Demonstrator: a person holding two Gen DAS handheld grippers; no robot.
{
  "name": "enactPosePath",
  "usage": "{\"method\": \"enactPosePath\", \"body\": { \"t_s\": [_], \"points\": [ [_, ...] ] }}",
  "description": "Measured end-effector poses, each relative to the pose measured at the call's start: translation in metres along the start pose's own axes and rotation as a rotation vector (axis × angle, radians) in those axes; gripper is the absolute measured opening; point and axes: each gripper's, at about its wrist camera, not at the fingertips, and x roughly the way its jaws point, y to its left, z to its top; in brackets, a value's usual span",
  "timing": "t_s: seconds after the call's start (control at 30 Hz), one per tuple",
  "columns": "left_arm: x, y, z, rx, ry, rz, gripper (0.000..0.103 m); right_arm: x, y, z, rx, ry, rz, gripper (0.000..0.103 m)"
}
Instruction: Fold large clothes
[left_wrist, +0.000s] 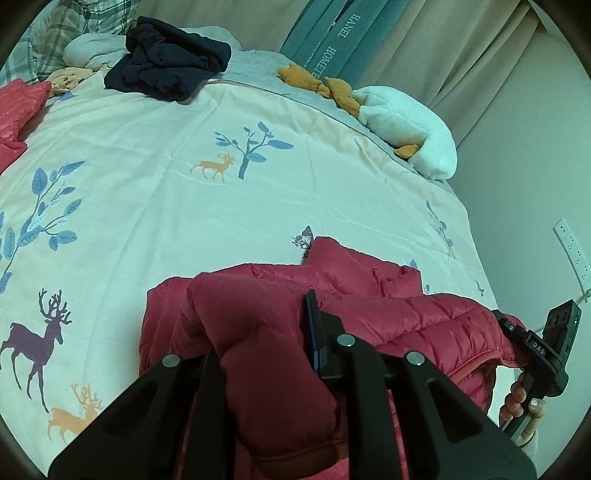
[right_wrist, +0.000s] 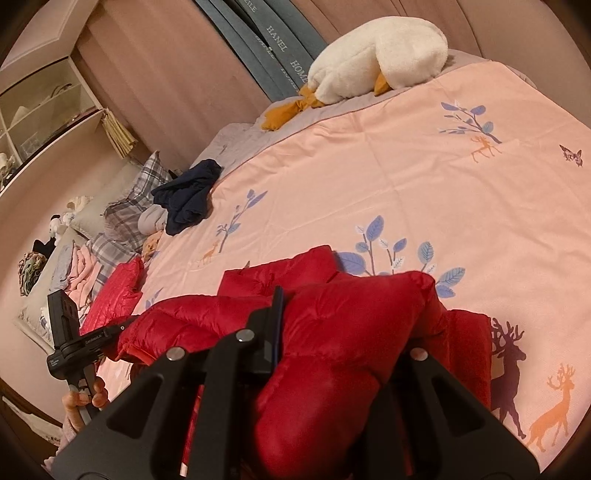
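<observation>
A red puffer jacket (left_wrist: 369, 295) lies bunched at the near edge of the bed and is partly lifted. In the left wrist view a thick fold of it fills the gap between my left gripper's (left_wrist: 258, 332) fingers, which are shut on it; the left finger is hidden by fabric. My right gripper (left_wrist: 509, 328), held by a hand, grips the jacket's hem at the right. In the right wrist view the jacket (right_wrist: 351, 306) bulges between the right gripper's (right_wrist: 347, 325) fingers. My left gripper (right_wrist: 118, 328) meets the jacket's left edge.
The pale bedspread (left_wrist: 221, 184) printed with deer and trees stretches ahead. A dark navy garment (left_wrist: 166, 62), a second red garment (left_wrist: 18, 110) and plaid pillows (left_wrist: 66, 29) lie at the far side. A white plush goose (right_wrist: 369, 55) rests by the curtain. A shelf unit (right_wrist: 37, 110) stands beyond.
</observation>
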Motion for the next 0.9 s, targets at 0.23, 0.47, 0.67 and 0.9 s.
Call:
{"method": "enactPosePath", "body": {
  "t_s": [0.23,0.47,0.67,0.9],
  "points": [
    [0.010,0.001,0.002,-0.008,0.013,0.007,0.015,0.009,-0.004,0.000,0.007,0.013,-0.011,0.014],
    [0.019,0.004,0.005,-0.008,0.027,0.019,0.017,0.018,-0.010,0.002,0.018,0.026,-0.019,0.014],
    [0.030,0.006,0.006,-0.009,0.050,0.034,0.018,0.029,-0.017,0.002,0.039,0.048,-0.027,0.014],
    [0.041,0.005,0.010,0.001,0.062,0.058,0.018,0.041,-0.022,0.005,0.052,0.069,-0.041,0.014]
  ]
}}
